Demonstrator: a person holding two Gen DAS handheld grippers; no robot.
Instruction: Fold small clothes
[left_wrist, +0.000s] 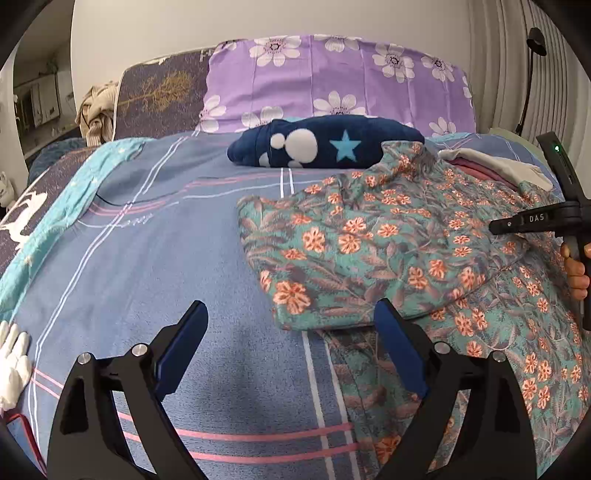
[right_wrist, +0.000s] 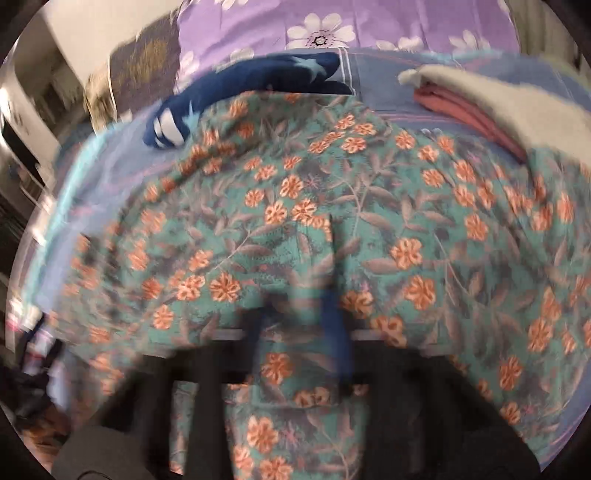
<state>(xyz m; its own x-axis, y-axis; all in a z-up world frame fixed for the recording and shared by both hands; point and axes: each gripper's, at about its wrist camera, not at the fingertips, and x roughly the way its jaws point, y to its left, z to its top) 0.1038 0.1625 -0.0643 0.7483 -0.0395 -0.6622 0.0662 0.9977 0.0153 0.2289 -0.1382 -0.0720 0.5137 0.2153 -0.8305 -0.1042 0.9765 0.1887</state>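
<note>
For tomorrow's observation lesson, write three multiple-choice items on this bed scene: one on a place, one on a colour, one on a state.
1. Where does the navy star fleece lie?
A. before the purple pillow
B. on the floor
C. under the garment

2. What colour are the floral garment's flowers?
A. white
B. orange
C. yellow

3. How does the left gripper stand?
A. shut on cloth
B. shut, empty
C. open, empty

Key: 1 A, it rests just before the purple pillow; 2 B, orange blooms on teal; 3 C, fingers spread over bare sheet.

Teal fabric garment with orange flower print (left_wrist: 369, 251) (right_wrist: 332, 221): partly folded, lying rumpled, right of frame, on bed.
</note>
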